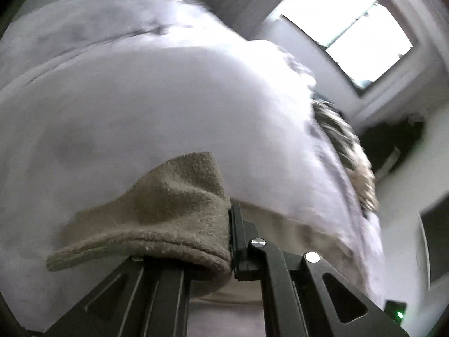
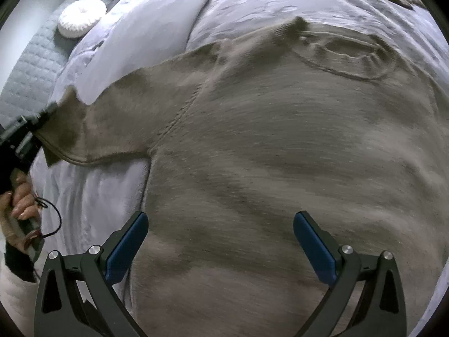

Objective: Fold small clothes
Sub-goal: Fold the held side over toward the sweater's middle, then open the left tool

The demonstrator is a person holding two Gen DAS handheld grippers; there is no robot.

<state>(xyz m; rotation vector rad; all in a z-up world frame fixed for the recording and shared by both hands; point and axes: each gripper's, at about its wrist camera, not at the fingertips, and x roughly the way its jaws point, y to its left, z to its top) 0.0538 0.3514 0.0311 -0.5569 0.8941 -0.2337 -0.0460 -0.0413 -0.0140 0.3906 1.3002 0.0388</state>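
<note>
A taupe knit sweater (image 2: 280,146) lies spread on a bed with a pale lilac cover (image 2: 157,19), neckline at the far right. My left gripper (image 1: 228,241) is shut on the cuff end of the sweater's sleeve (image 1: 157,213) and holds it above the cover; in the right wrist view the left gripper (image 2: 31,123) shows at the left edge pinching that sleeve (image 2: 112,123). My right gripper (image 2: 220,241) is open and empty, its blue pads (image 2: 127,244) spread wide just above the sweater's body.
A round white cushion (image 2: 81,18) lies on a grey quilted headboard area (image 2: 31,64) at the far left. A striped fringed throw (image 1: 345,151) lies at the bed's edge. A bright window (image 1: 345,33) is beyond the bed.
</note>
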